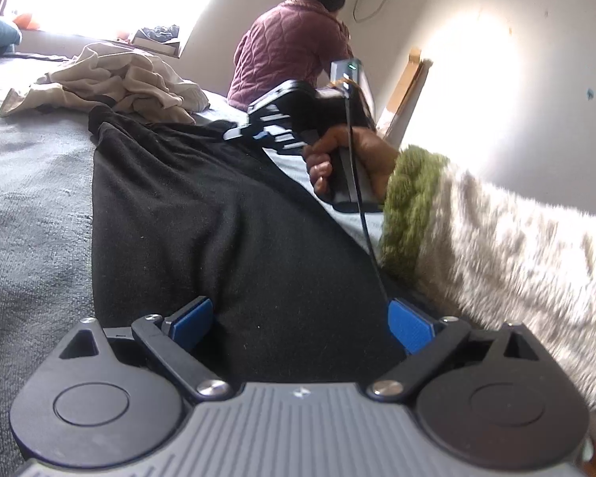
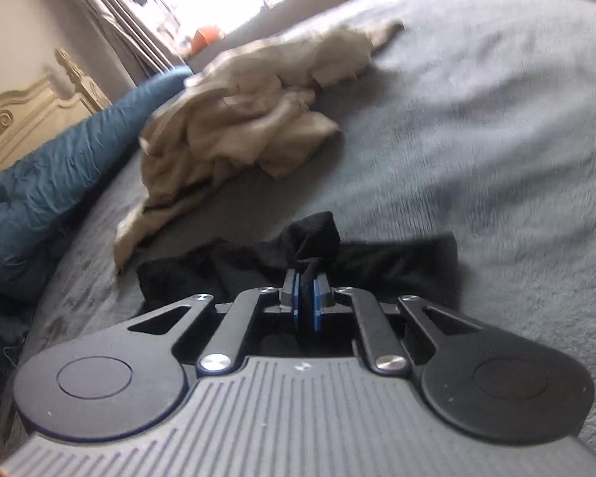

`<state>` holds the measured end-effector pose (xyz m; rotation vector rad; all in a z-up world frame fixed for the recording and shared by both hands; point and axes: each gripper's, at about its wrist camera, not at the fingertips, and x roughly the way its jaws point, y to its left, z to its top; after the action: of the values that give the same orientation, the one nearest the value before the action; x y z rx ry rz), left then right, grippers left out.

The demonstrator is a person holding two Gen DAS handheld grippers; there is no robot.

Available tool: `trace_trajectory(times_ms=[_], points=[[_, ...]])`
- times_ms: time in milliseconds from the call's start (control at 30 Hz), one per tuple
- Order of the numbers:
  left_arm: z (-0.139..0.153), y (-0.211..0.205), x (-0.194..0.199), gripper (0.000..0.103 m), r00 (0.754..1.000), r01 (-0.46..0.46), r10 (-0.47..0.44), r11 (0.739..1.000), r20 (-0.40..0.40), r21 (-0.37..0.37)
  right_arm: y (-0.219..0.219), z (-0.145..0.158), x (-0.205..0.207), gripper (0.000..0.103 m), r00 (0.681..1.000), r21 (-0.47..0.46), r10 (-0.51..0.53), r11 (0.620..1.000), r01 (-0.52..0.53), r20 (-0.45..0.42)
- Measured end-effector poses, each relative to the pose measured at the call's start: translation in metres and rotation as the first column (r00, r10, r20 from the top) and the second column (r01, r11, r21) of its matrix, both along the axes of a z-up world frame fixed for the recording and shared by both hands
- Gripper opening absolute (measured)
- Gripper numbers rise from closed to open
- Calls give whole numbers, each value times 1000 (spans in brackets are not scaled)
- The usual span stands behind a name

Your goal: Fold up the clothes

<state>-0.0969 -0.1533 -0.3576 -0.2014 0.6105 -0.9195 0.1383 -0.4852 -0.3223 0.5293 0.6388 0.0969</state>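
Left gripper: jaws wide apart, black garment spread flat between them on the grey bedcover. Beige garment is crumpled at 11 o'clock. Right gripper: jaws closed, pinching a bunched fold of the black garment at 12 o'clock.

Left wrist view low over black garment, right wrist view close above it, both facing beige clothes

grey bed: black garment, beige clothes
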Motion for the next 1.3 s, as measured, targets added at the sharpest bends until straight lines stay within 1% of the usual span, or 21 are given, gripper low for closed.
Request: trace_trajectory(times_ms=[67,133,267,433,600,633,667,700,767,833,900,1000,1067,1133,1200,1233,1267,1300], points=[[1,3,0,96,1000,-6,6,1000,-5,-19,-5,6,-7,5,999,-3,-35,999,35,42],[2,3,1,96,1000,-7,7,1000,-2,-22,-14,7,-10,5,997,1,-63,998,63,45],[3,3,2,96,1000,-10,10,1000,5,-23,-26,0,-10,5,994,-12,-104,994,104,26],[2,2,9,96,1000,-8,7,1000,-16,-25,-35,-13,-5,5,992,-27,-128,991,128,2],[0,2,12,96,999,-2,1,999,-34,-32,-36,-29,6,6,989,-55,-136,990,133,-53],[-1,3,13,96,999,-1,-1,999,-38,-35,-37,-29,5,8,989,-61,-140,989,137,-55],[-1,3,14,96,999,0,-1,999,-40,-38,-38,-27,4,14,988,-57,-144,988,141,-53],[-2,3,14,96,999,0,-2,999,-42,-39,-39,-21,1,18,988,-46,-146,989,144,-49],[-2,3,15,96,999,0,-2,999,-42,-40,-42,-7,-14,34,988,-44,-151,988,150,-26],[-3,3,15,96,999,0,-2,999,-42,-40,-45,8,-30,40,988,-44,-157,987,157,-3],[-4,4,15,96,999,0,-2,999,-43,-41,-42,19,-49,40,992,-40,-125,992,124,-17],[-4,4,15,96,999,0,-2,999,-44,-42,-30,22,-74,40,995,-54,-73,996,69,-71],[-5,4,15,96,999,1,-3,999,-45,-45,-21,17,-86,40,992,-69,-33,997,24,-120],[-5,4,15,96,999,3,-5,999,-46,-49,-17,7,-91,38,985,-68,-20,998,8,-174],[-5,5,17,96,999,3,-6,998,-50,-58,-14,-2,-93,21,979,-71,-8,997,-6,-203],[-6,6,17,96,999,4,-7,998,-52,-63,-14,-4,-94,9,980,-59,4,998,-16,-200],[-6,6,18,96,998,4,-8,998,-55,-67,-13,-4,-96,6,984,-64,-2,998,-10,-179],[-6,6,19,96,998,4,-8,998,-57,-69,-11,-2,-99,5,987,-90,-12,996,-2,-162]])
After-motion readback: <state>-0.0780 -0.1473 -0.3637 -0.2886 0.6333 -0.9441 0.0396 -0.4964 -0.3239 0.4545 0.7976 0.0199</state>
